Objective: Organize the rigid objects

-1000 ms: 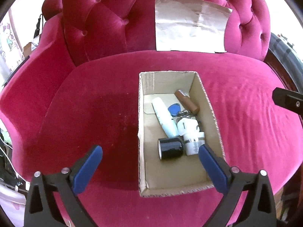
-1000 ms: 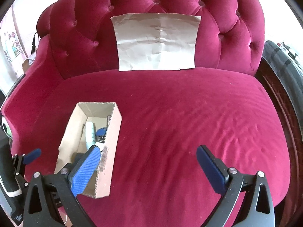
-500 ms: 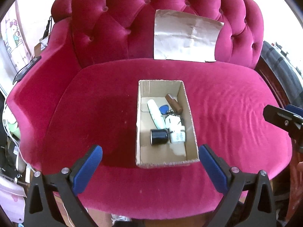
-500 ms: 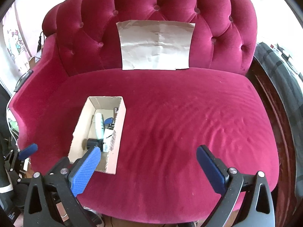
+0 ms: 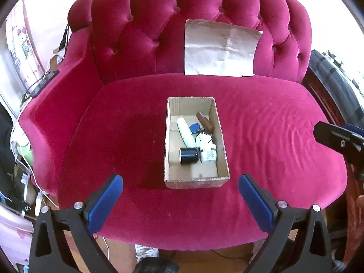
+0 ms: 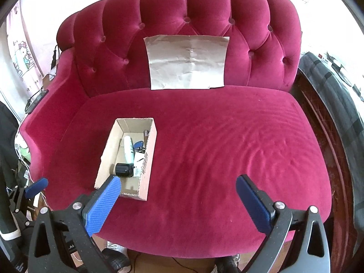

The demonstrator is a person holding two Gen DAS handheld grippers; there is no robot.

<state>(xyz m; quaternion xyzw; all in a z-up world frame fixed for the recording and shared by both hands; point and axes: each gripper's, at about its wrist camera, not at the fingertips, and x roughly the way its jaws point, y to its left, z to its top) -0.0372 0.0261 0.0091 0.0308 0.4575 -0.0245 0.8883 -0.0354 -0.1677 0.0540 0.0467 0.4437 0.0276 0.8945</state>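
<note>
Red velvet sofa point(image 6: 204, 141); paper sheet point(image 6: 187, 62) against its backrest. Open box point(image 5: 194, 142) on seat, left of centre, holds black jar point(image 5: 188, 155), white tube point(image 5: 185, 132), possibly keys. Left gripper point(image 5: 179, 195) and right gripper point(image 6: 178, 195) wide apart, empty, before the seat edge.

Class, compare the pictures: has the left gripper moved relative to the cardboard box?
Yes. The left gripper has pulled back from the cardboard box, which now lies wholly beyond its fingertips and looks smaller.
</note>
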